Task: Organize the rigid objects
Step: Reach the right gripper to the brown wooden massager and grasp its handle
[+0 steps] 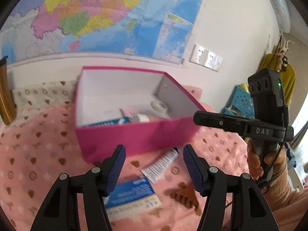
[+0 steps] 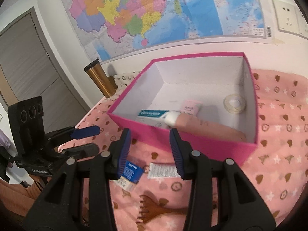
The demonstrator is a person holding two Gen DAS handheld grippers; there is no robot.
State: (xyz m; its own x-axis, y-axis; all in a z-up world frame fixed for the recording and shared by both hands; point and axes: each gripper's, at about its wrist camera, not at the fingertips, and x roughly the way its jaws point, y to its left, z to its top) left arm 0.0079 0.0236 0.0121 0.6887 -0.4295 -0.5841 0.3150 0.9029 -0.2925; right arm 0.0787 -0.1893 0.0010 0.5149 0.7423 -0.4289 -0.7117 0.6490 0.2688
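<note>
A pink open box (image 1: 134,134) (image 2: 202,144) stands on the pink patterned cloth. Inside lie a tape roll (image 2: 234,103) (image 1: 159,105), a teal-and-white carton (image 2: 152,115), a peach tube (image 2: 202,124) and a small pink pack (image 2: 190,106). In front of the box lie a white tube (image 1: 160,164) (image 2: 163,170), a blue-and-white carton (image 1: 132,194) (image 2: 130,174) and a brown comb (image 1: 185,198) (image 2: 152,209). My left gripper (image 1: 154,165) is open and empty above the white tube. My right gripper (image 2: 150,150) is open and empty over the tube and carton.
A gold tumbler (image 2: 100,79) stands at the back left by the wall. A map (image 2: 154,13) hangs on the wall. The other gripper shows in each view (image 1: 250,127) (image 2: 84,134). A blue crate (image 1: 240,100) sits off to the right.
</note>
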